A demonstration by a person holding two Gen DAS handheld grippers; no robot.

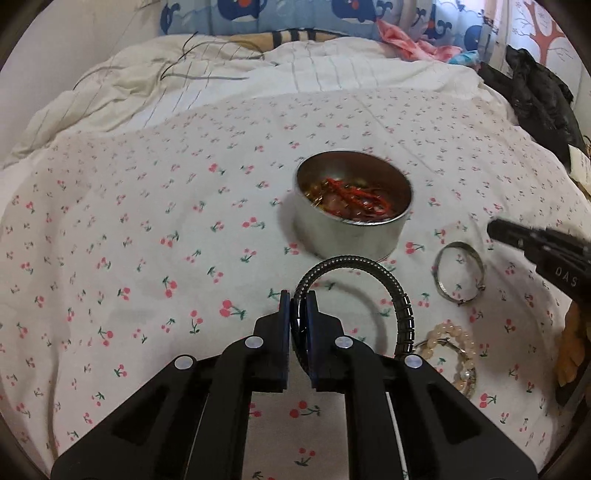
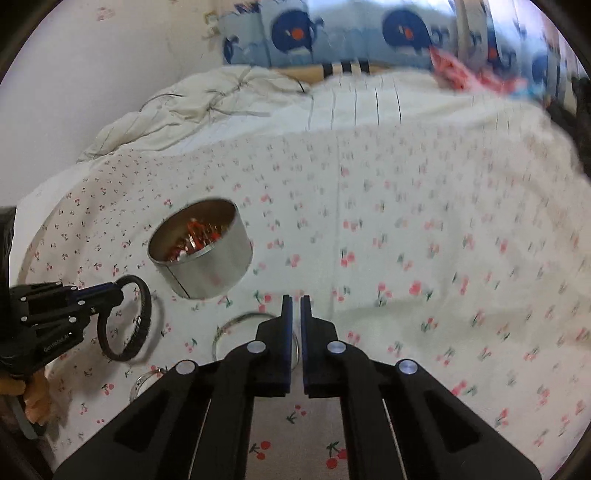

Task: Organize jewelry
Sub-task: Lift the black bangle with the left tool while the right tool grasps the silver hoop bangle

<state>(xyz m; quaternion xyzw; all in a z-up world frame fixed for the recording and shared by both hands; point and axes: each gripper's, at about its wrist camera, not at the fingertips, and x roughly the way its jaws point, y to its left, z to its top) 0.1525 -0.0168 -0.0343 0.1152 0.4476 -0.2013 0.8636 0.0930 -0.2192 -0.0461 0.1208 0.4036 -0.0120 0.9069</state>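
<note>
I'm holding the black bracelet [image 1: 400, 295] in my left gripper [image 1: 298, 299], the jaws pinched nearly together on its band, and the loop is hanging clear above the cherry-print sheet [image 1: 147, 240], arching out past the fingertips. Landmark here is the round metal tin [image 1: 351, 225]: the black bracelet is sitting just on the near side of it, not over the rim. Inside the tin I'm seeing a red tangle [image 1: 354, 195] with some gold-coloured bits, too blurred to name piece by piece.

Lying flat on the sheet, near the tin and to its right in the left wrist view, is the silver bangle [image 1: 460, 273]. Closer to me than that, further from the tin, a pale beaded bracelet [image 1: 452, 354] is resting on the sheet, partly behind my left gripper's arm.

My right gripper [image 2: 296, 301] is hovering above the sheet beside the tin, its jaws standing narrowly apart with nothing between them; the silver bangle is lying just under and behind its left finger.

Beyond the tin, a rumpled white duvet [image 1: 184, 77] is bunching up, and past that a blue whale-print cloth [image 1: 295, 14].
</note>
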